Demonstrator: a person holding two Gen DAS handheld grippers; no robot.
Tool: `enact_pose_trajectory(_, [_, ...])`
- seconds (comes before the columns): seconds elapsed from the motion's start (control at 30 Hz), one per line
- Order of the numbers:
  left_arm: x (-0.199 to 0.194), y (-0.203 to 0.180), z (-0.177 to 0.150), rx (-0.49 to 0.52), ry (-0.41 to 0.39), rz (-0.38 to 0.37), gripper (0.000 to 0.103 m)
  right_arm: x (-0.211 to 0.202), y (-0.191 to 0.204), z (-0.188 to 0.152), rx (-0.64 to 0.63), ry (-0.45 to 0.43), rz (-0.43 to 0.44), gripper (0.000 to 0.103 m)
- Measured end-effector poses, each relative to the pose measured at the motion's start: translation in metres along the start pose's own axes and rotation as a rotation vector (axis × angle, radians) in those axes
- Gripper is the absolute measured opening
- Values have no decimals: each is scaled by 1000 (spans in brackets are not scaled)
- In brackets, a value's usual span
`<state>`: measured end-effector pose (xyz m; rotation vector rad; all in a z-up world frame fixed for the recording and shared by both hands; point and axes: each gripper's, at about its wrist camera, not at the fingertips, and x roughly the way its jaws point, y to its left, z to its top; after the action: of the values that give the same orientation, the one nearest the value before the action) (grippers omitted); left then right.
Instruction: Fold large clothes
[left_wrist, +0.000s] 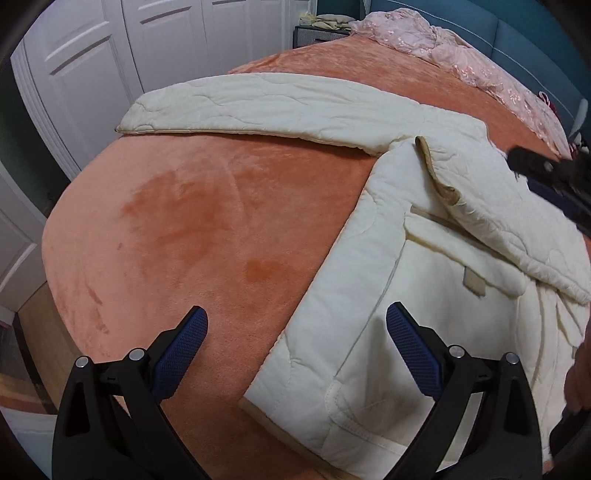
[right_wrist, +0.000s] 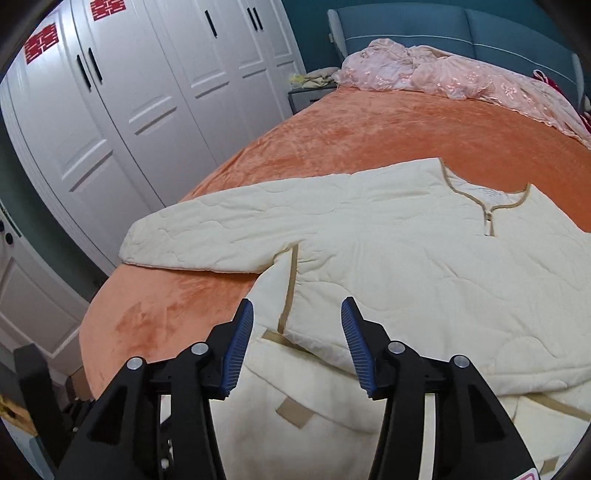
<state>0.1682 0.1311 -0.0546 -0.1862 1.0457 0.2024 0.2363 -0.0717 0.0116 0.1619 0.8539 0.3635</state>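
Observation:
A large cream quilted robe (left_wrist: 417, 302) (right_wrist: 424, 266) with tan trim lies on the orange bed. One sleeve (left_wrist: 258, 103) (right_wrist: 221, 232) stretches out to the left. The other sleeve (left_wrist: 498, 206) is folded across the body. My left gripper (left_wrist: 297, 325) is open and empty above the robe's lower left edge. My right gripper (right_wrist: 297, 317) is open and empty above the robe's armpit and tan seam (right_wrist: 290, 288). It also shows blurred at the right edge of the left wrist view (left_wrist: 554, 173).
The orange plush bedspread (left_wrist: 192, 229) (right_wrist: 388, 125) covers the bed. A pink lace cover (left_wrist: 461, 55) (right_wrist: 443, 74) is bunched at the blue headboard (right_wrist: 461, 29). White wardrobe doors (right_wrist: 147, 92) stand left of the bed, with a nightstand (right_wrist: 306, 96) beyond.

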Motion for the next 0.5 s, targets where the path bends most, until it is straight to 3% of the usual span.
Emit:
enact_pose_trajectory(0.1, [5,-11,15,-33,7,-77,95,-32,-34,-23,83,-14,-45,51])
enact_pose_trajectory(0.3, [30,-64,52,-101,39,-262,95,-80,-134,-71,307,-2,-227,51])
enact_pose_trajectory(0.43, [62,-93,71,-173,101,-321,95,-99,-200,-87,455,-14,-303,51])
enact_pose_trajectory(0.5, [72,-103,77,-199,123,-322,88,-102,-230,-90,533,-37,-313,51])
